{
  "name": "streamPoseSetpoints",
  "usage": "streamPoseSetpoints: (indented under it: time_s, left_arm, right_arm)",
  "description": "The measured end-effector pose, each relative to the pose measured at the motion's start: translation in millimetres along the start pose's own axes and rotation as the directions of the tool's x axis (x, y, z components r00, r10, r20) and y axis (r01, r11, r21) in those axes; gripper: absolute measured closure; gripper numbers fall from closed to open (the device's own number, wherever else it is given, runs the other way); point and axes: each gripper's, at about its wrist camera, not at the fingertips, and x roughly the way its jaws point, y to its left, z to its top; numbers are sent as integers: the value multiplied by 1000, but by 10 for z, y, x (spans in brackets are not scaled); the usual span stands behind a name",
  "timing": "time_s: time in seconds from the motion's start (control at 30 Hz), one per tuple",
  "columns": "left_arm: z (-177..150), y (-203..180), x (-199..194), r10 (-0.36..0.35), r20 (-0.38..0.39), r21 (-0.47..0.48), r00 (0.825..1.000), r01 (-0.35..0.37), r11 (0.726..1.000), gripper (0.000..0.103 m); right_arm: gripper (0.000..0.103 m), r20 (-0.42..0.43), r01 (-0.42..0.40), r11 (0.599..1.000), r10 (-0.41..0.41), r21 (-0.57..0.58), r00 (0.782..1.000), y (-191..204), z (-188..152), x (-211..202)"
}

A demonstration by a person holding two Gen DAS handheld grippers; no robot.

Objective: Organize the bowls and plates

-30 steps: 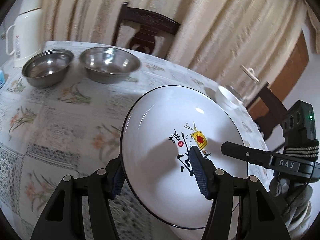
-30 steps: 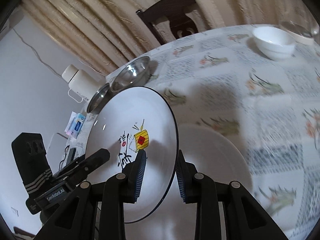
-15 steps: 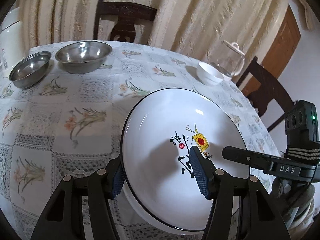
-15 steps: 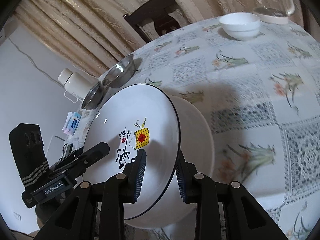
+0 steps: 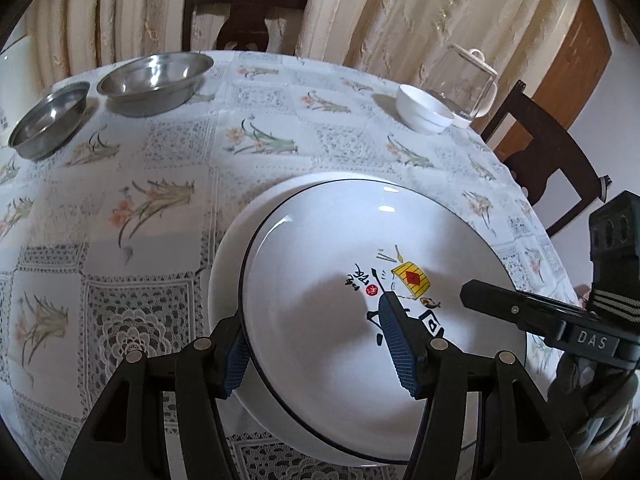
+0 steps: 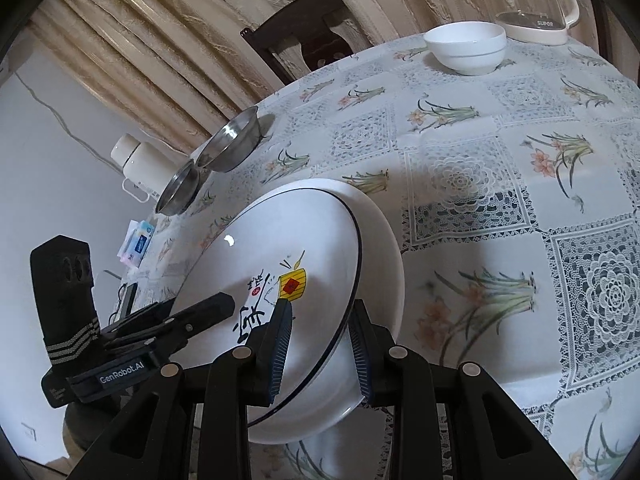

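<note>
Stacking step: top plate (image 5: 320, 320) gripped by both grippers, nearly seated on the plain plate (image 5: 224, 276) beneath. Left gripper (image 5: 316, 344) clamped on the rim nearest its wrist, one finger inside the bowl of the plate, one under the rim. Right gripper (image 6: 320, 344) clamped likewise on the opposite rim. Top plate between both finger pairs, tilted a little, lower plate peeking out past the far and outer edges.

Next, by judgement: level out, settle rim onto rim, centre it, then part the fingers and back away without dragging.

Against the earlier frames: then held higher and more tilted, the lower plate barely showing; now low over it. Steel bowls (image 5: 156, 76) and white bowl (image 5: 424, 110) well ahead of the fingers, unmoved on the cloth.
</note>
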Motion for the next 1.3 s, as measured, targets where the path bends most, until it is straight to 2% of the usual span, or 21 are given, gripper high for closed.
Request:
streamPoseSetpoints:
  time_s: [0.27, 0.63, 1.3]
  left_arm:
    - [18, -24, 24, -17, -54, 16, 998, 18, 1000, 43]
    - [135, 9, -267, -15, 22, 45, 1000, 14, 999, 41]
    - [46, 189, -215, -4, 23, -25, 1000, 5, 1000, 41]
  right_arm:
    - [70, 23, 31, 1000, -31, -2, 999, -24, 6, -46]
    - [70, 21, 55, 998, -54, -26, 998, 8, -23, -41]
    - [70, 36, 67, 998, -66, -7, 997, 8, -42, -101]
